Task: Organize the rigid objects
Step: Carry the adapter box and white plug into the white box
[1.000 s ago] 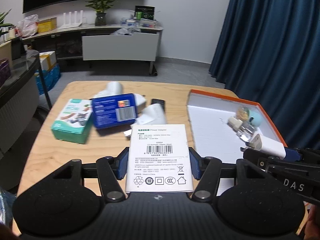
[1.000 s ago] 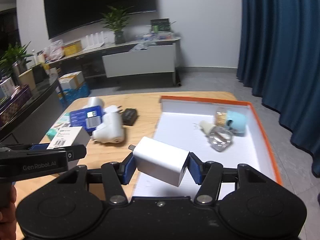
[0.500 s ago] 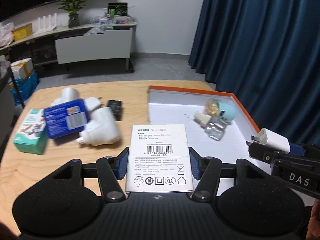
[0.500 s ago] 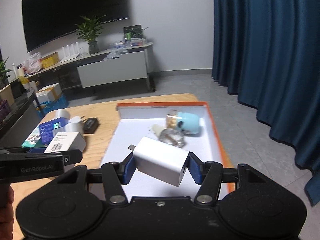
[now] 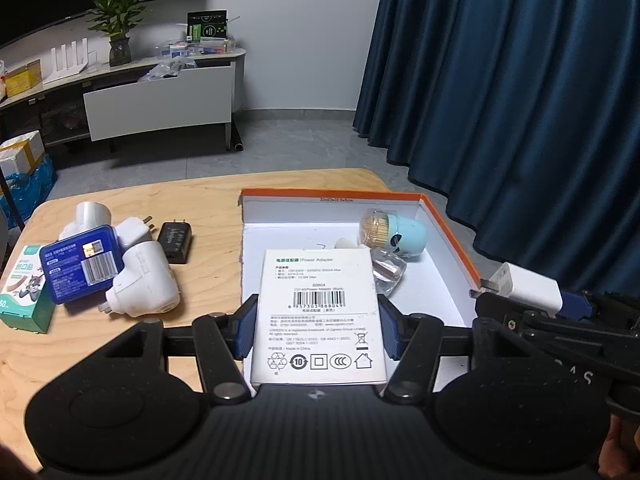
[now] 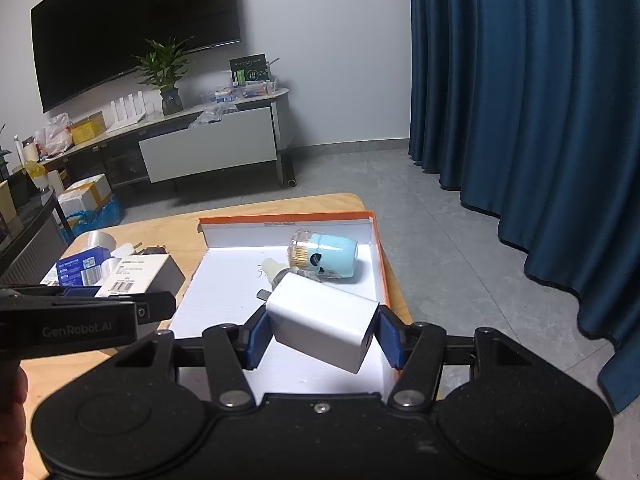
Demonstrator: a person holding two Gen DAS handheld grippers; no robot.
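Left gripper [image 5: 318, 326]: clamped on power adapter box [image 5: 320, 316], long axis pointing into orange-rimmed tray [image 5: 448, 236], centre frame. Right gripper [image 6: 322, 338]: clamped on white charger [image 6: 322, 326], tilted, above tray's lower-right corner.

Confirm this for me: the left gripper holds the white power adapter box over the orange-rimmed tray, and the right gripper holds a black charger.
One detail is wrong: the charger in the right gripper is white, not black, as the right wrist view shows. A black charger does lie on the table. The rest stands: the left gripper holds the white power adapter box over the orange-rimmed tray.
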